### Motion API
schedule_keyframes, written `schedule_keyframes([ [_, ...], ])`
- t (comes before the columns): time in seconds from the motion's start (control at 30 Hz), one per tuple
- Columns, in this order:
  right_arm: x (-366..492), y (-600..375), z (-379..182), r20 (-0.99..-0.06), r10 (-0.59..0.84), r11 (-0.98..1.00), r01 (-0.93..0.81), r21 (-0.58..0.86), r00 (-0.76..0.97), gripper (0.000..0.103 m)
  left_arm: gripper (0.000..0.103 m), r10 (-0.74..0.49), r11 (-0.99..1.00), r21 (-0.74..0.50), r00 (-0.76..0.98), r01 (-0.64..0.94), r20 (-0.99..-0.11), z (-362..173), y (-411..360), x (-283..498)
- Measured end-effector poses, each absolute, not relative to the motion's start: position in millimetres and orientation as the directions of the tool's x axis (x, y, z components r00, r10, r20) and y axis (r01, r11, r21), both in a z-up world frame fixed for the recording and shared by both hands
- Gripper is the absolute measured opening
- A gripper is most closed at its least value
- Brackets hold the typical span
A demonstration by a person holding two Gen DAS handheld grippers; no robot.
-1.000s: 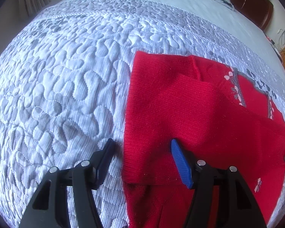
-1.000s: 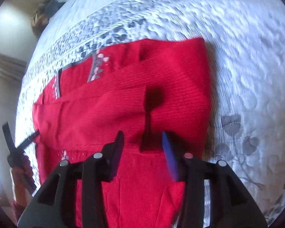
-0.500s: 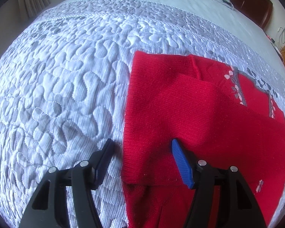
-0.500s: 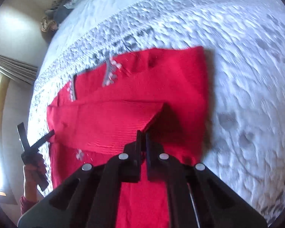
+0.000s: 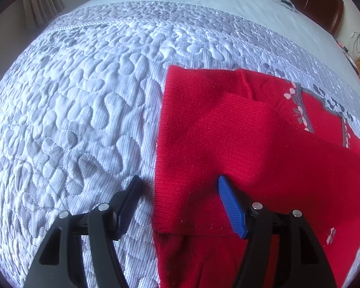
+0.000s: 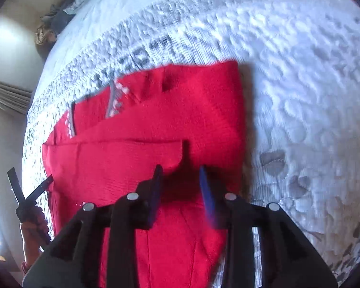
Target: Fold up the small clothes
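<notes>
Person's hand (image 6: 33,225) only in right view.

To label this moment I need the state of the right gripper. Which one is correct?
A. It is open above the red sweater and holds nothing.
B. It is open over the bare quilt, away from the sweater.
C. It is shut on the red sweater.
A: in the right wrist view the right gripper has its jaws apart with only a gap between them, above the red sweater.
</notes>
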State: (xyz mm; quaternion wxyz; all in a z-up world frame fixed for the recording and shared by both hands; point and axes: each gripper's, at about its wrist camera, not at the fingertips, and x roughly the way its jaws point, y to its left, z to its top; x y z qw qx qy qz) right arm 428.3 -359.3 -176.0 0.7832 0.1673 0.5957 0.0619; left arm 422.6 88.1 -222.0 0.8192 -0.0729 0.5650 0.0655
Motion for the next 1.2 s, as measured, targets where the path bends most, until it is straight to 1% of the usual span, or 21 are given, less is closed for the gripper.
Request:
schedule_keyframes([
  [0.07,428.4,-358.7,-178.2,-0.918,0.283,0.941,0.106,0.322,0.277,0.051,0.068,0.029,0.981,-0.042,0.358,-0.189,-0.933,-222.7,85.7,421.5],
  [0.17,436.2,-356.5,-192.7,-0.92,0.304,0.933,0.119,0.34,0.247,0.049,0.069,0.037,0.98,-0.037,0.361,-0.197,-0.932,-223.5,84.1,421.3],
  [0.2,438.0,-355.2,-196.9,-0.916,0.32,0.927,0.119,0.355,0.242,0.039,0.069,0.04,0.979,-0.035,0.361,-0.198,-0.932,-223.6,83.4,421.5],
  [0.23,441.2,-350.1,-202.2,-0.917,0.329,0.928,0.105,0.359,0.226,0.033,0.069,0.043,0.979,-0.033,0.361,-0.2,-0.932,-223.8,82.6,421.8],
  [0.3,443.9,-340.1,-202.3,-0.929,0.292,0.947,0.069,0.315,0.228,0.008,0.069,0.045,0.979,-0.03,0.361,-0.2,-0.932,-223.8,81.8,422.5],
  [0.37,442.0,-332.7,-188.7,-0.924,0.258,0.961,0.024,0.275,0.282,0.005,0.07,0.038,0.979,-0.038,0.362,-0.202,-0.931,-223.5,82.1,422.8],
  [0.47,436.8,-338.0,-172.2,-0.896,0.266,0.956,0.024,0.294,0.356,0.005,0.07,0.034,0.976,-0.049,0.376,-0.211,-0.926,-223.0,83.5,420.1],
  [0.53,440.4,-343.2,-184.7,-0.921,0.227,0.963,0.068,0.261,0.318,0.005,0.071,0.049,0.976,-0.037,0.385,-0.213,-0.922,-223.4,82.1,417.5],
  [0.6,443.7,-344.3,-208.1,-0.943,0.222,0.964,0.088,0.25,0.249,0.005,0.072,0.067,0.975,-0.023,0.389,-0.223,-0.919,-224.1,79.8,416.9],
  [0.73,440.4,-351.5,-206.5,-0.922,0.263,0.945,0.118,0.306,0.282,0.006,0.073,0.075,0.975,-0.014,0.387,-0.222,-0.919,-223.2,78.5,417.9],
  [0.8,432.0,-356.9,-200.3,-0.913,0.277,0.937,0.127,0.325,0.298,0.017,0.074,0.068,0.978,-0.015,0.386,-0.209,-0.92,-219.0,79.8,415.4],
  [0.93,381.6,-357.2,-177.4,-0.911,0.257,0.951,0.082,0.297,0.323,0.019,0.078,0.027,0.986,-0.033,0.348,-0.166,-0.937,-205.3,83.0,386.4],
  [1.0,346.2,-355.1,-169.1,-0.908,0.264,0.955,0.045,0.294,0.324,0.027,0.08,0.007,0.991,-0.035,0.32,-0.126,-0.947,-201.0,83.5,354.2],
  [1.07,300.7,-348.1,-168.0,-0.918,0.259,0.961,0.01,0.275,0.302,0.031,0.08,0.022,0.997,-0.003,0.312,-0.078,-0.95,-198.9,81.2,316.8],
  [1.13,253.8,-342.3,-172.2,-0.928,0.257,0.964,-0.01,0.264,0.271,0.031,0.081,0.034,0.999,0.021,0.32,-0.044,-0.947,-197.0,78.9,283.2],
  [1.2,214.1,-341.0,-175.7,-0.931,0.254,0.965,-0.012,0.26,0.26,0.032,0.082,0.025,1.0,0.02,0.312,-0.02,-0.95,-195.3,80.5,242.2],
])
